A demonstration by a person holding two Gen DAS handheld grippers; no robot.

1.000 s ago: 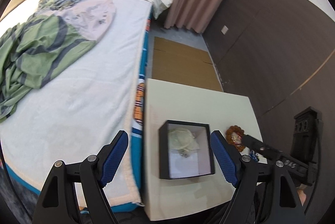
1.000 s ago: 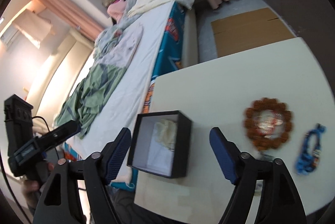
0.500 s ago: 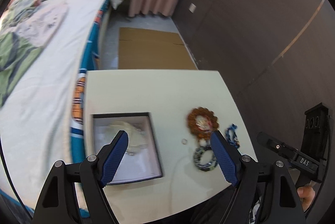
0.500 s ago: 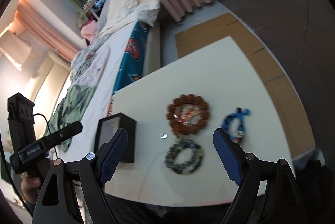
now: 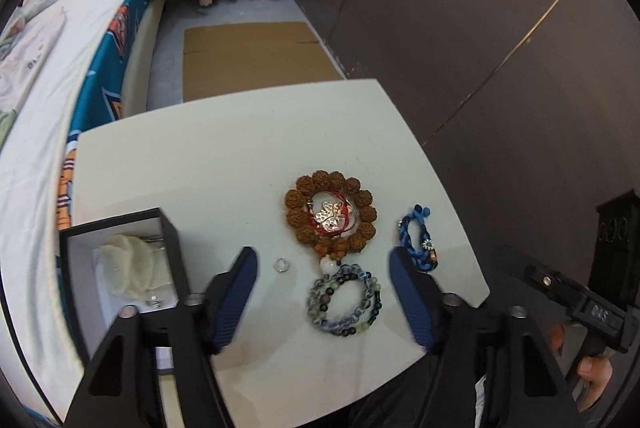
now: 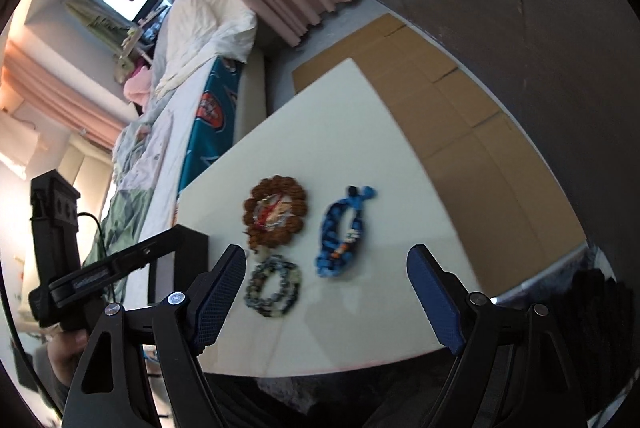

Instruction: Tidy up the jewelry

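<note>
Both tongs hang over the near edge of the white table (image 5: 224,164) with nothing between their jaws: our left gripper (image 5: 322,292) has its jaws closing while still clearly apart, and our right gripper (image 6: 326,294) stands wide apart. Taking the black box (image 5: 120,268) as our landmark, it sits open at the table's left near corner with a pale cloth pouch (image 5: 132,262) inside; a small silver ring (image 5: 281,265) lies just to its right, then the brown bead bracelet (image 5: 331,218) with a silver charm and red cord in its middle, the grey-green bead bracelet (image 5: 345,302) touching it on the near side, and the blue braided bracelet (image 5: 418,242) farthest from the box, near the right edge. We judge that we are at the reaching step, with no piece picked yet; every item still lies outside the box. Next we need to lower one gripper onto a single piece, likely the grey-green bracelet under our left jaws, and pinch its beads without dragging the brown one that touches it. Room is generous: bare table beyond the box and the bracelets gives free travel, but the blue bracelet lies close to the right edge and the grey-green one close to the near edge, so a nudge could send either off. The box's raised wall wants clearing from above.
</note>
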